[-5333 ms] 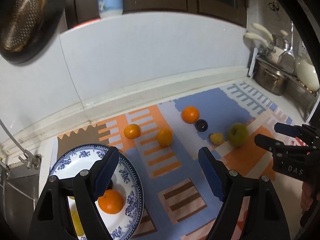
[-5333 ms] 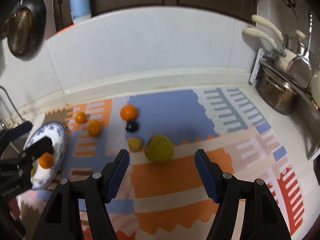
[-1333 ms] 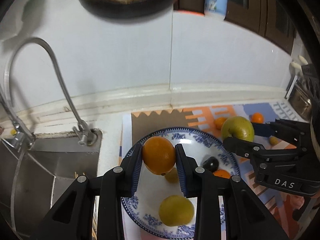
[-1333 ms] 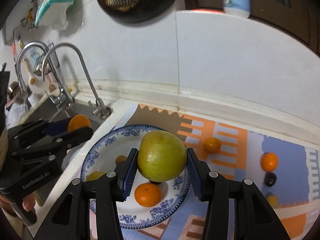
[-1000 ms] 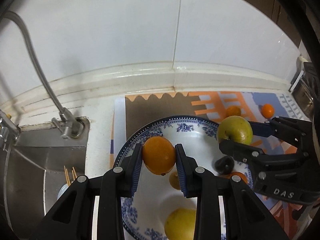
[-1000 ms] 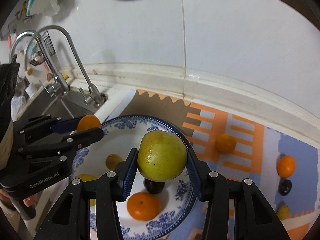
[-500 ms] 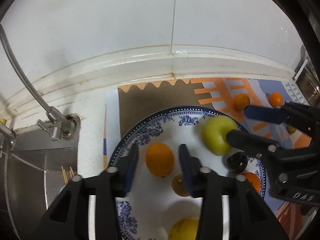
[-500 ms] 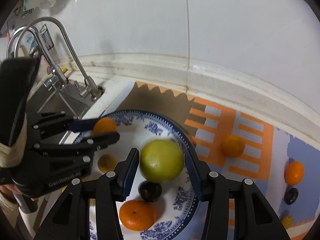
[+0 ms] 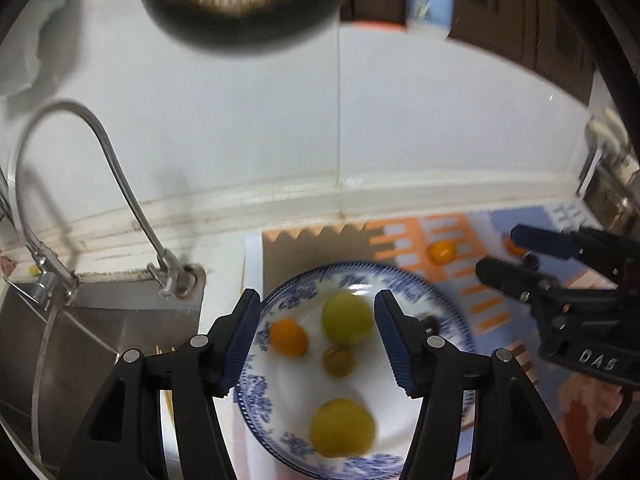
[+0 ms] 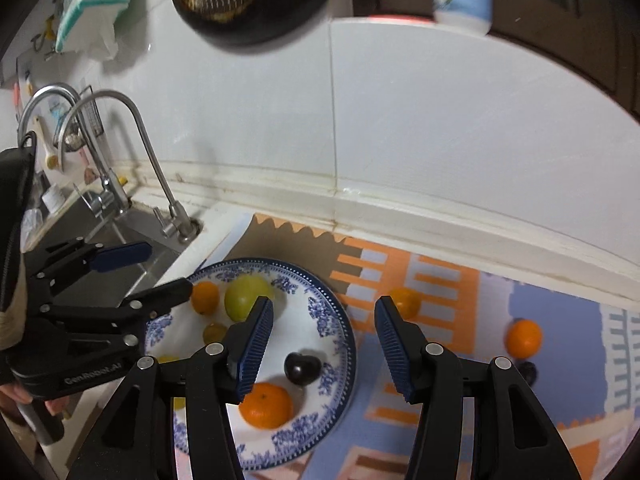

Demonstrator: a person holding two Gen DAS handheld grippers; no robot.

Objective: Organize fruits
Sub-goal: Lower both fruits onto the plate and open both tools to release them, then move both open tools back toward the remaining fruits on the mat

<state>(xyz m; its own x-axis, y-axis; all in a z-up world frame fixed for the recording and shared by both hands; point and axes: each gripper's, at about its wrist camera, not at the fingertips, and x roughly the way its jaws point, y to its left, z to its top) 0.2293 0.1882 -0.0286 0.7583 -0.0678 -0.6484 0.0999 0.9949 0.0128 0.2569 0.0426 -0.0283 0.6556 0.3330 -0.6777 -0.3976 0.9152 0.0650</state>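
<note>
Both hand-held grippers hang released and empty above a blue-and-white plate (image 10: 332,320) of fruit on a kitchen worktop (image 10: 224,220) covered by a patterned mat (image 10: 460,288). The left hand-held gripper (image 9: 316,338) has its blue-padded fingers spread wide over the plate; the right hand-held gripper (image 10: 324,346) is likewise spread, with the plate's rim at 3 o'clock between its fingers.

On the plate, seen from the right wrist, a green apple (image 10: 248,296) lies toward 11 o'clock beside an orange (image 10: 205,297), with a small yellow-brown fruit (image 10: 214,332) just below them. A dark plum (image 10: 302,368) sits near the middle and a tangerine (image 10: 266,406) at 6 o'clock. A yellow fruit (image 9: 342,428) rests at the plate's near edge in the left wrist view.

Off the plate, three fruits are on the mat: a small orange (image 10: 406,302) just beside the rim, a second orange (image 10: 524,338) well apart at 3 o'clock, and a dark fruit (image 10: 527,372) just below it. A steel sink (image 9: 100,320) and faucet (image 9: 116,184) lie at 9 o'clock.
</note>
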